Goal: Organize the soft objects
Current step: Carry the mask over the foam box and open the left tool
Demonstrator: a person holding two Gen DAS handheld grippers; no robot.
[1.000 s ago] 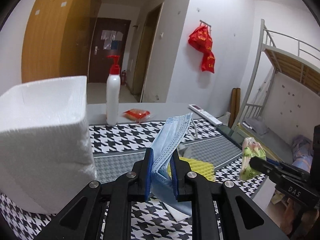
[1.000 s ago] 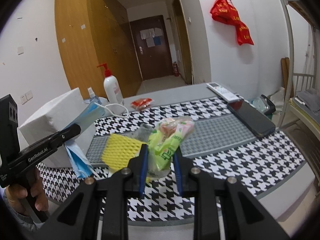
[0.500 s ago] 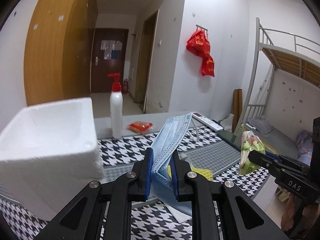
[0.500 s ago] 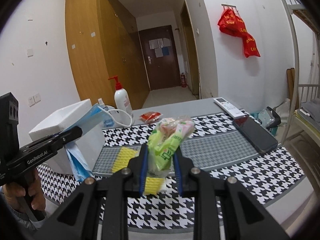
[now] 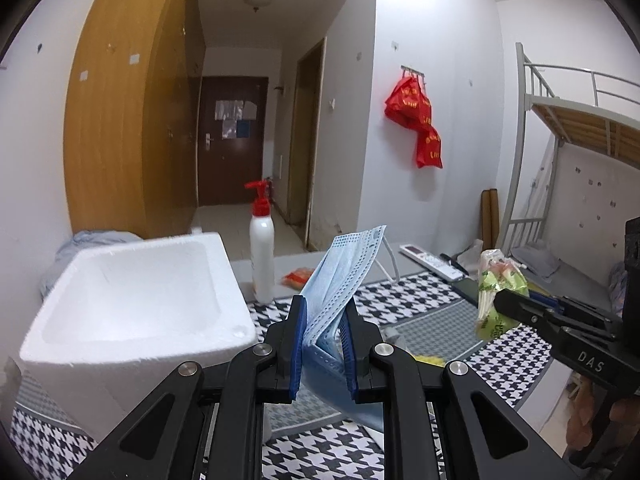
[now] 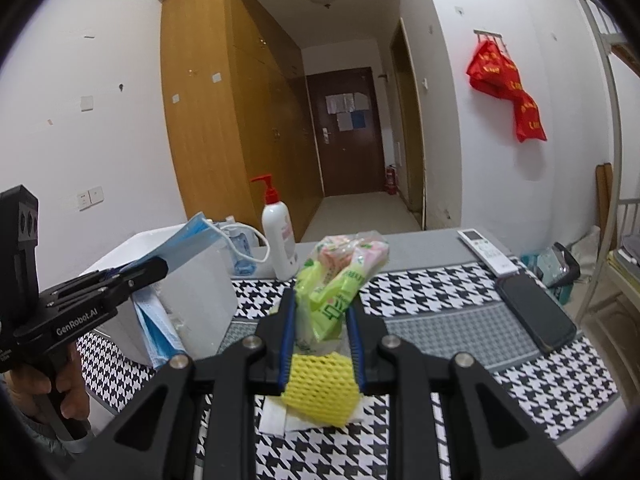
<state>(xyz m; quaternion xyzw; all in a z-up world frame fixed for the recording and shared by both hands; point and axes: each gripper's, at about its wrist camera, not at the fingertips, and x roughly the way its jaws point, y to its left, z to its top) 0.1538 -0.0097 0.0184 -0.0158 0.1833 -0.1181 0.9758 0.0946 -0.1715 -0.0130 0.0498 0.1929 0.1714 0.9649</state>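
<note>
Both loads have risen off the desk (image 6: 440, 308) in the past second. My left hand-held gripper (image 5: 323, 344) clamps a blue face mask (image 5: 340, 276) beside the white foam box (image 5: 132, 292), whose hollow now shows; my right hand-held gripper (image 6: 321, 344) pinches a green snack bag (image 6: 340, 276). The box looks like their destination.
</note>
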